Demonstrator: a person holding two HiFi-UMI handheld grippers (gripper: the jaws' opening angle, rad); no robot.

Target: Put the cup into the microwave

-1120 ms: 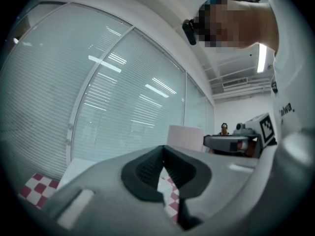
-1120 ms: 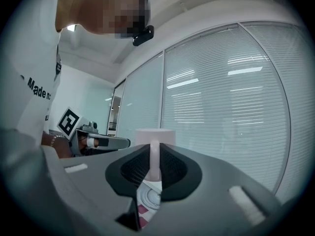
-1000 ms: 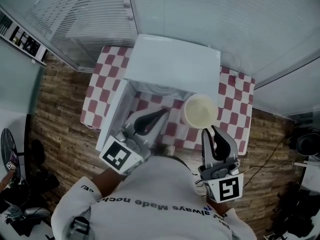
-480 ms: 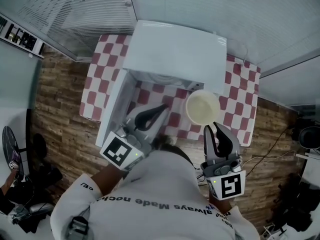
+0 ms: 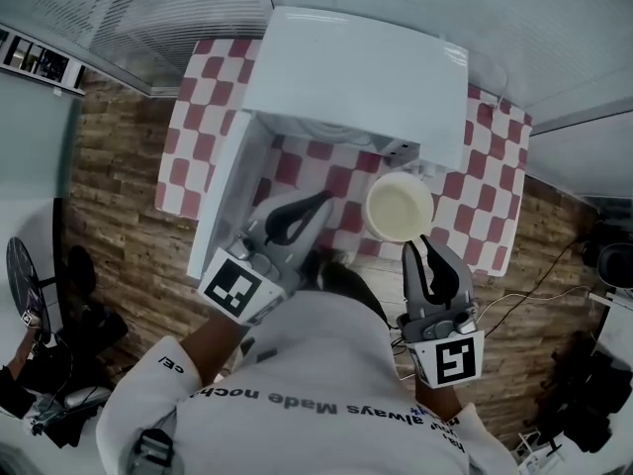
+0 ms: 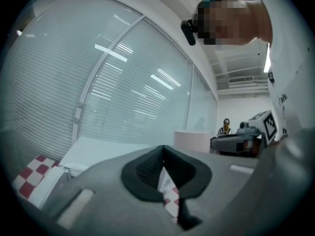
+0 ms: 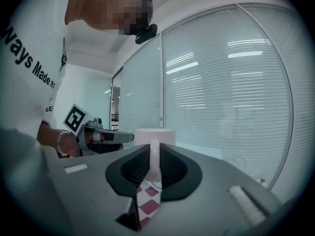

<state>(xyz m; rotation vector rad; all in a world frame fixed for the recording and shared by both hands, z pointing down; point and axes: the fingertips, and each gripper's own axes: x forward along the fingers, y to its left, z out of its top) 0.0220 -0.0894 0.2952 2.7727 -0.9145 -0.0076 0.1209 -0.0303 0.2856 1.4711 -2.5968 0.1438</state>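
Note:
In the head view a white microwave (image 5: 356,77) stands on the red-and-white checked table (image 5: 203,117), its door (image 5: 220,206) swung open to the left. The cream cup (image 5: 399,207) hangs in the air just in front of the microwave's right front corner. My right gripper (image 5: 423,250) is shut on the cup's handle (image 7: 154,161), which shows between the jaws in the right gripper view, below the cup (image 7: 154,135). My left gripper (image 5: 318,204) is shut and holds nothing, in front of the open door. The left gripper view shows the cup (image 6: 192,140) to its right.
Window blinds (image 5: 178,8) run behind the table. Wooden floor (image 5: 109,196) lies to the left, and cables (image 5: 524,305) trail on the floor at the right. The microwave's cavity is hidden under its top. The left gripper (image 7: 106,136) shows in the right gripper view.
The head view has moved forward, so the microwave looks larger and nearer. The cup stays in my right gripper and sits a little closer to the microwave's front. The left gripper has barely moved.

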